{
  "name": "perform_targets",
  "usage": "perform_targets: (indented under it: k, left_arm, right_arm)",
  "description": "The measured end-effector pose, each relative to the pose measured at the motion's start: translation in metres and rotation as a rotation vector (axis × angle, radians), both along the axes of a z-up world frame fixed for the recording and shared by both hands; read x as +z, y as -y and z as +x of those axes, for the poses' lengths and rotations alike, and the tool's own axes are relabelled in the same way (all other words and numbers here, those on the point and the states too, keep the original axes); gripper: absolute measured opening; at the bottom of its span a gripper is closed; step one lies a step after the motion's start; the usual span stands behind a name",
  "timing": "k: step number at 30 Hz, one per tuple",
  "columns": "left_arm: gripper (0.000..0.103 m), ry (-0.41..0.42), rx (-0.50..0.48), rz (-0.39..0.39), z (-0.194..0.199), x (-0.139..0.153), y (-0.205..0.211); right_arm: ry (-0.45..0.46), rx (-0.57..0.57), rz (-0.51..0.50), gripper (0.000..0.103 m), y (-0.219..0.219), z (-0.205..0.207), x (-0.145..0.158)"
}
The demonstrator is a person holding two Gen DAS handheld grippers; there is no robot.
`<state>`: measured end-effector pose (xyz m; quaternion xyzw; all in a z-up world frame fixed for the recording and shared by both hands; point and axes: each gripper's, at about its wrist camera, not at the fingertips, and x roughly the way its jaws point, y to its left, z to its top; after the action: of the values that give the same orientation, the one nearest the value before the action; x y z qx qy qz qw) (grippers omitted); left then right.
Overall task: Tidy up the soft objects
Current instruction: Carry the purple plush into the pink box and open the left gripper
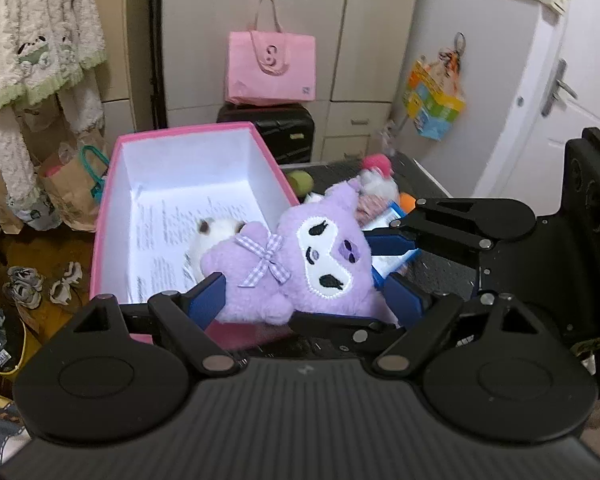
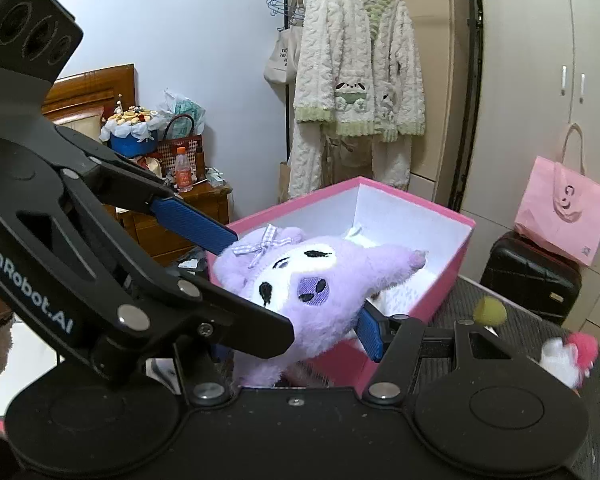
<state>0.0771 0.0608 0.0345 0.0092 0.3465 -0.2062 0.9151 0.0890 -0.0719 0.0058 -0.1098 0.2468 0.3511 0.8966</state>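
Note:
A purple plush toy [image 1: 300, 264] with a white face and a checked bow hangs over the near corner of the pink box [image 1: 188, 130], held by both grippers. My left gripper [image 1: 304, 298] is shut on it, one blue pad on its body and one on its head. The right gripper's fingers [image 1: 392, 245] reach in from the right and clamp the head. In the right wrist view the purple plush toy [image 2: 320, 280] sits in my right gripper [image 2: 296, 340], shut on it; its left finger is hidden behind the left gripper [image 2: 260, 288]. The pink box [image 2: 416, 200] holds printed paper and a white plush [image 1: 212, 236].
On the dark table beyond the box lie a green ball [image 2: 490, 311], a pink-and-white plush [image 2: 568, 356] and an orange ball [image 1: 408, 201]. A black suitcase [image 1: 284, 128] with a pink bag [image 1: 272, 66] stands behind. A fluffy robe [image 2: 360, 80] hangs on a rack.

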Motion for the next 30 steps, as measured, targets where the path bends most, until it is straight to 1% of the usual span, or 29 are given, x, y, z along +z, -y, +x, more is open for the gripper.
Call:
perform_targets:
  k: [4,7,16,19,22,24,26,30]
  left_arm:
    - [0.085,-0.008,0.017,-0.023,0.037,0.001,-0.012]
    - [0.085,-0.028,0.027,-0.046,0.068,-0.003,-0.019]
    - [0.086,-0.117,0.092,-0.108,0.148,-0.028,-0.031]
    - [0.086,-0.133,0.112,-0.117,0.170,-0.035,-0.036]
    - [0.086,-0.156,0.138,-0.120,0.193,-0.045,-0.039]
    - [0.086,-0.177,0.152,-0.136,0.206,-0.051,-0.043]
    - [0.086,-0.207,0.168,-0.159,0.219,-0.059,-0.049]
    - [0.086,-0.276,0.188,-0.196,0.237,-0.075,-0.054]
  right_arm:
    - [-0.006,0.001,-0.001,0.066,-0.010,0.034,0.005]
    - [-0.025,-0.023,0.001,0.066,-0.017,0.061,0.004]
    - [-0.092,-0.048,-0.044,0.066,-0.032,0.136,-0.011]
    - [-0.125,-0.048,-0.060,0.066,-0.035,0.160,-0.018]
    - [-0.146,-0.036,-0.093,0.066,-0.042,0.183,-0.024]
    - [-0.167,-0.030,-0.113,0.066,-0.047,0.199,-0.029]
    - [-0.185,-0.027,-0.131,0.066,-0.050,0.210,-0.033]
    - [-0.194,-0.015,-0.205,0.066,-0.059,0.223,-0.040]
